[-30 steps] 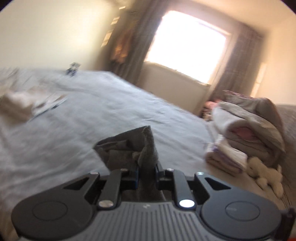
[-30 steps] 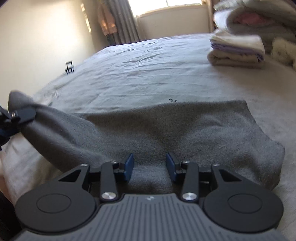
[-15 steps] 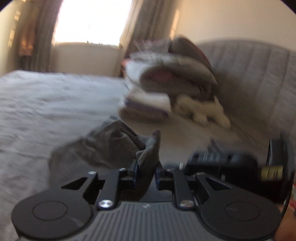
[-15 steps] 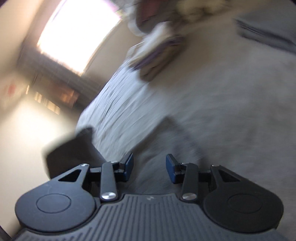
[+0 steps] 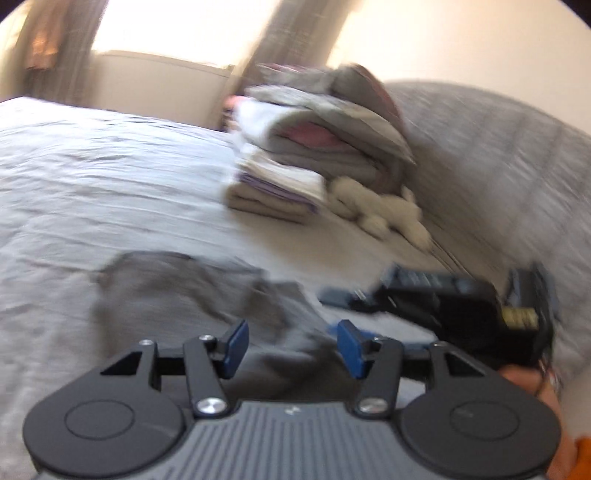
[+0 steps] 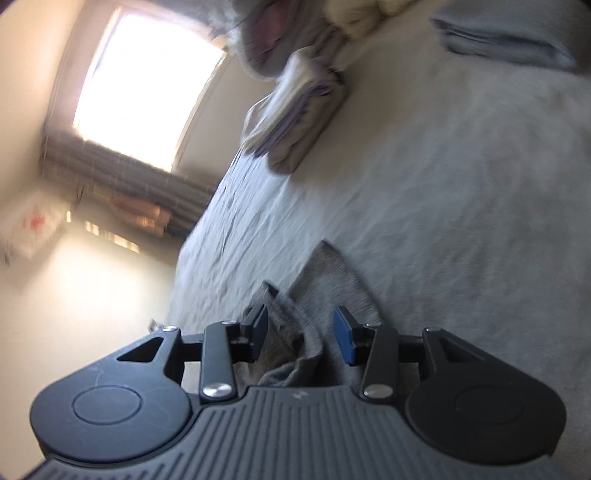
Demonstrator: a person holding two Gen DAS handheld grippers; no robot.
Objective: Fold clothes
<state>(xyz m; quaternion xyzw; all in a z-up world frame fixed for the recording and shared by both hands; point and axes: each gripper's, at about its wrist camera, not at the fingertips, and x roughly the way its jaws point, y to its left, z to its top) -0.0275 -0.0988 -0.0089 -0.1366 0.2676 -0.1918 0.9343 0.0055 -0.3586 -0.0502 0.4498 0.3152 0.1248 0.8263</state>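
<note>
Now my left gripper (image 5: 291, 349) is opening over the grey garment (image 5: 177, 291), one fold laid; my right gripper (image 6: 301, 334) stands open around bunched cloth, more folding left.

A wide bed (image 5: 110, 177) fills the room, its pale grey cover (image 6: 461, 177) lightly creased. At its head stands a grey padded headboard (image 5: 498, 166) with upright channels. Beyond the far side of the bed a bright window (image 5: 177, 29) pours in white daylight, washed out so that nothing outside shows. Grey curtains (image 6: 122, 173) hang at either side of the window, and a pale low panel (image 5: 155, 88) sits beneath it, just behind the bed's far edge. The walls (image 5: 461, 40) are plain cream, warm where the light falls. On the wall away from the headboard hangs something with orange and white patches (image 6: 33, 225), too blurred to make out.
</note>
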